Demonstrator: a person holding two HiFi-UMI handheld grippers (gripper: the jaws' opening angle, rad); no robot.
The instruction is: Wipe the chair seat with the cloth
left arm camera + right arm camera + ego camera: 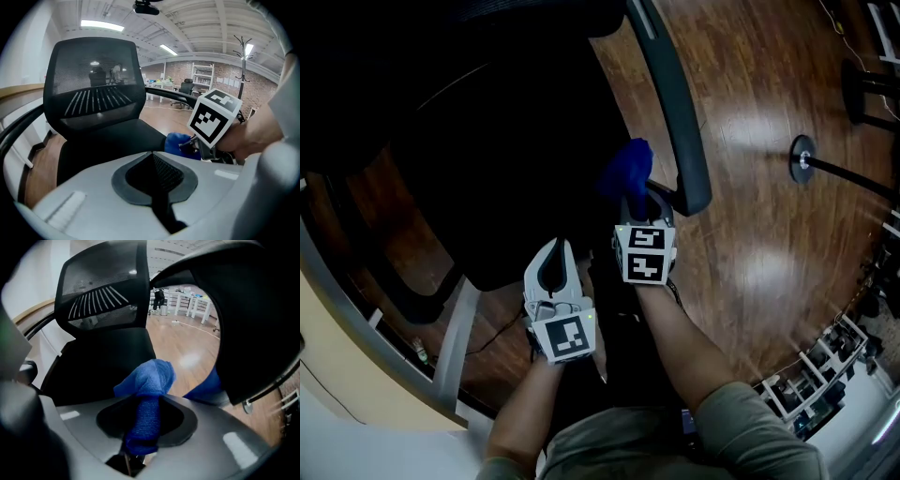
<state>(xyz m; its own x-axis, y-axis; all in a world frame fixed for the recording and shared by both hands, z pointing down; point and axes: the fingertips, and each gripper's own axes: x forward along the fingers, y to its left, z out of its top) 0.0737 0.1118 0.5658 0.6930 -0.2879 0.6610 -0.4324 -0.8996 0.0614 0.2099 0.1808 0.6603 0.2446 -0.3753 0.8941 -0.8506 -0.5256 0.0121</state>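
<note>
A person stands over a black padded office chair seat [516,169], a pair of hand-held tongs in each hand, with the wiping apparently under way. The right tongs [636,208] are clenched on a bunched blue terry cloth [628,171], whose free end pokes out past the tips at the seat's right edge, just beside the curved dark armrest [680,112]. No view settles whether the cloth is pressing on the seat or riding slightly above it. The left tongs [555,251] are closed with nothing between them and hang over the seat's front edge, beside the right pair, doing no work. Seen from the right tongs' own camera, the cloth [147,385] is pinched into a narrow roll, with only a small wad beyond the tips. The main risk is that so small a wad covers little of the seat on each pass and leaves strips unwiped. Pressed low, the hard tips rather than the fabric could drag on the upholstery. So near the seat's right edge, a sideways stroke could catch the armrest or run off over the glossy wooden floor [769,187]. The thin roll could also work loose under friction and drop.
</note>
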